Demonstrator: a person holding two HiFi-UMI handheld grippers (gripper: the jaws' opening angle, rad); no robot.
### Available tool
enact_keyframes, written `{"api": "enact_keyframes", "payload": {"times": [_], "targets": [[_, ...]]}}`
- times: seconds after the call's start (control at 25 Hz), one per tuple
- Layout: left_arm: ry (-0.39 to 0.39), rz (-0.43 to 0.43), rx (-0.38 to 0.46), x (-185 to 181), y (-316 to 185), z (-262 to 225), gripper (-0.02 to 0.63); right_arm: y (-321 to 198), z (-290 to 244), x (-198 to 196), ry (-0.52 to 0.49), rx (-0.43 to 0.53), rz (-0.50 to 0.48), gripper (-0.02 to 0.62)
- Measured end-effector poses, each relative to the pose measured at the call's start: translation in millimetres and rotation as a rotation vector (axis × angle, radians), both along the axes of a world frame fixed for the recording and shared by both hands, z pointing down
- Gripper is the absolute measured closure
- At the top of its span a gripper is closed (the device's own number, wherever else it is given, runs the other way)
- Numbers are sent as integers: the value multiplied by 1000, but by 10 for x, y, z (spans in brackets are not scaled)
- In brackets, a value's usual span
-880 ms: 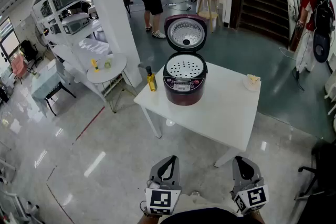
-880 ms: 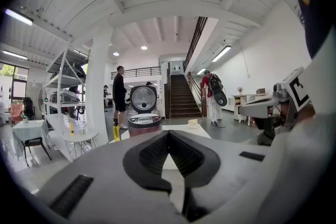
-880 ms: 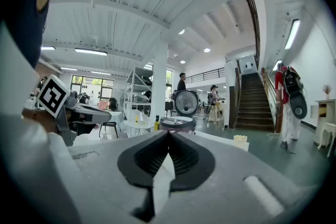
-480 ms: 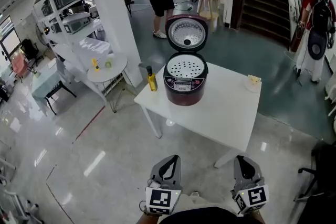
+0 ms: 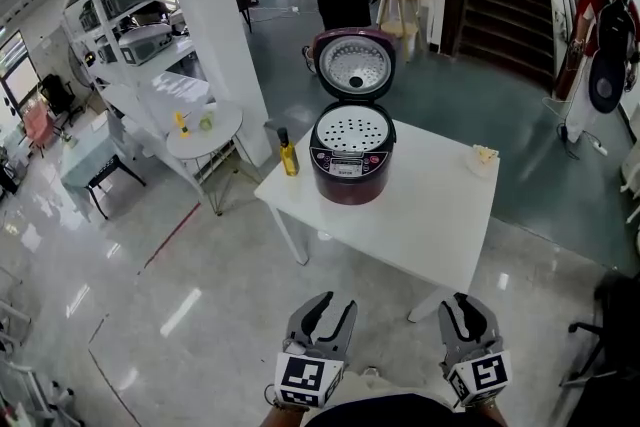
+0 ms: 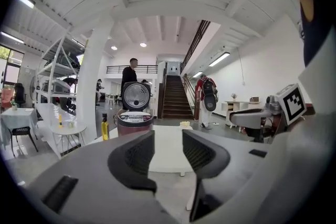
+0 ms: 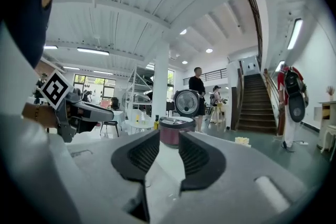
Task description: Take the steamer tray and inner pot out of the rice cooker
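Both grippers hang near you, well short of the surface (image 5: 425, 215). Your left gripper (image 5: 336, 303) has just spread its fingers, empty; the right gripper (image 5: 466, 303) stands slightly parted, empty. The tray (image 5: 352, 128) sits in the open cooker (image 5: 350, 177) at the far left, with the pot hidden beneath. You look ready to reach.

Inner pot hidden under steamer tray (image 5: 352, 128)

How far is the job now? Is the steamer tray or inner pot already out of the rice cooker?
Done: only the lid of the dark red rice cooker stands open. In hand: nothing; the left tool and the right tool are open and empty, short of the white table. Left: lifting out the white perforated steamer tray, which sits in the cooker, then the inner pot, hidden beneath it.
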State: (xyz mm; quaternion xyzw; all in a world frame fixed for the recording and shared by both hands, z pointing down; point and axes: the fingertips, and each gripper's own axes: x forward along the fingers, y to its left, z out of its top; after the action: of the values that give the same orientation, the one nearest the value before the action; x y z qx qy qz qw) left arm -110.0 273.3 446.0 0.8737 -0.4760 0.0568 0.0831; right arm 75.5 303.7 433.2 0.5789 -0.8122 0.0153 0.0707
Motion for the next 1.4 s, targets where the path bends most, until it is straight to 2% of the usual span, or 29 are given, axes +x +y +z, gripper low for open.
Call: {"api": "enact_keyframes", "payload": {"times": [0.12,0.16,0.28,0.4,0.52,0.6,0.76,0.92,1.2,1.4], "targets": [[-24,46,15,138,-25,3,255,-39,-35,-65,-3,-2,-52,386],[-45,61,21,182,-31,14,190,-46,-34,-83,-10,-14,-61,317],[-109,97,30,285,-55,77,67,-89,-51,-74,4,-11,-57,251],[-119,94,37,299,-107,68,58,-157,-114,-38,29,18,-56,239],[-24,61,29,248,-184,-55,58,-265,-92,9,42,49,-62,239],[-2,55,23,213,-226,-46,58,-323,-79,-11,32,37,-75,239],[-60,58,37,225,-307,-19,58,-437,-67,-11,38,42,-86,239],[-85,2,102,167,-495,-119,60,-606,-45,31,60,41,-55,239],[-54,-45,123,61,-1151,-156,61,-1252,-88,139,60,75,-9,239],[-37,-56,141,-16,-1786,-224,75,-1823,-147,50,79,112,6,239]]}}
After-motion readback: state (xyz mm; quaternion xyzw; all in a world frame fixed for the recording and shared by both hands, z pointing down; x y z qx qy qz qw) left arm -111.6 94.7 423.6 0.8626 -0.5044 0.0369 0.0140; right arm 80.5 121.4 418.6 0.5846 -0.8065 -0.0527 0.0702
